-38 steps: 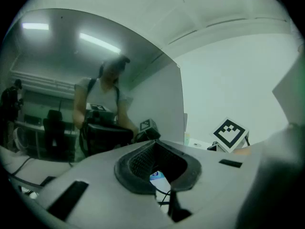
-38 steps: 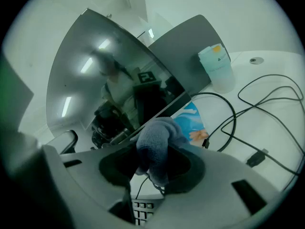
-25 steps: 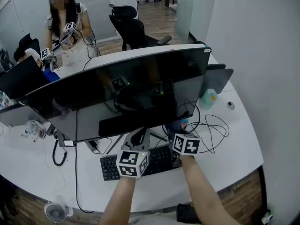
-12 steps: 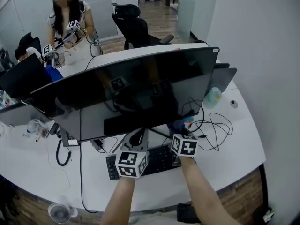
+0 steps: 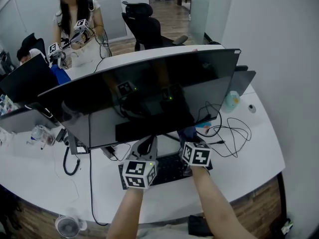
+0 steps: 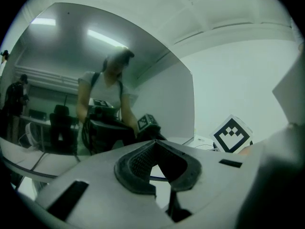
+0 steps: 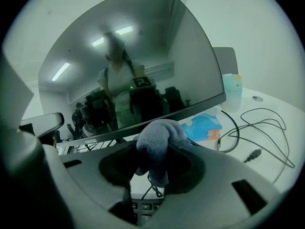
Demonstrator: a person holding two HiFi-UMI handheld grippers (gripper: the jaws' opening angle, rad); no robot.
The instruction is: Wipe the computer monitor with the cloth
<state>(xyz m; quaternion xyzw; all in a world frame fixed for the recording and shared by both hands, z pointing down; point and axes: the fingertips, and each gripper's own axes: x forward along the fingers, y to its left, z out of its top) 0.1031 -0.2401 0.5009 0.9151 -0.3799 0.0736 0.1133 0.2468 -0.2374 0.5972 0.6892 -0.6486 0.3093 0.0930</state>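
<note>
A bunched grey-blue cloth (image 7: 159, 137) is clamped in the right gripper (image 7: 155, 154) fingers (image 7: 195, 168), low before the wide curved black monitor (image 5: 149, 98), seemingly for wiping; the left gripper (image 6: 155, 151) fingers (image 6: 136, 168) are together, empty, over the white tabletop (image 5: 249, 163).

Monitor (image 5: 144, 98) shifted slightly rightward in head view

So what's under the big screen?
Under the monitor sit its stand, a black keyboard and loose cables. It covers the desk farther back, so anything there is hidden.
</note>
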